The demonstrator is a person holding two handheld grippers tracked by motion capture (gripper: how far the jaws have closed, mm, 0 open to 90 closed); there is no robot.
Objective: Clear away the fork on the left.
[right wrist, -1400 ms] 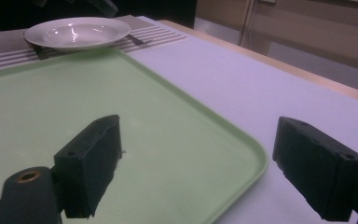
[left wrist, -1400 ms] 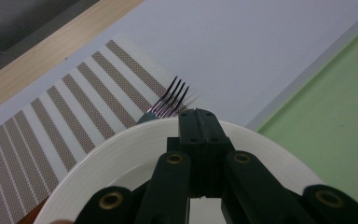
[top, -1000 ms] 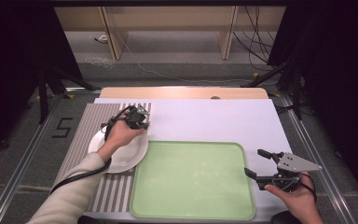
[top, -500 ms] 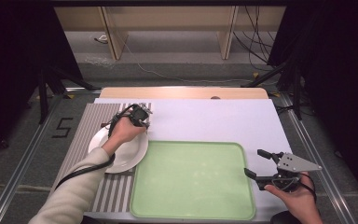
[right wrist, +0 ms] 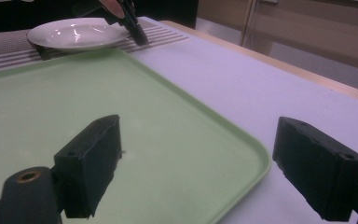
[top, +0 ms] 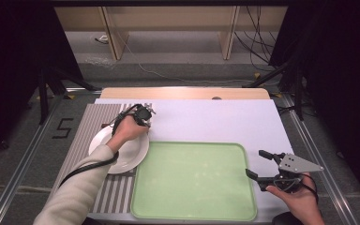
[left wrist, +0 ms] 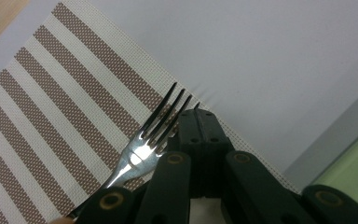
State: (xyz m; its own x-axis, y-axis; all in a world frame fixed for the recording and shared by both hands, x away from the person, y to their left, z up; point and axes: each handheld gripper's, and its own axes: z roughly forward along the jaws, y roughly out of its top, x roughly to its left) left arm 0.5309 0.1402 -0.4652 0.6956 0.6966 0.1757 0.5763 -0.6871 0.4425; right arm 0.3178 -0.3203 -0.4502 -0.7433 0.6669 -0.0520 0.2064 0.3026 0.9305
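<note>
The left hand-held gripper [left wrist: 200, 140], jaws closed beside a fork [left wrist: 156, 135] over the striped placemat [left wrist: 51, 116], seems mid-pickup; next, probably carry it toward the green tray [top: 192, 183], while the right hand-held gripper [top: 266, 168] waits open.

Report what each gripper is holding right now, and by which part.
The left gripper is shut, with a shiny metal fork lying beside its jaws, tines forward; whether it is clamped cannot be told. The right gripper is open and holds nothing.

green tray [top: 194, 183] bare (passable), plate [top: 126, 157] beside
</note>
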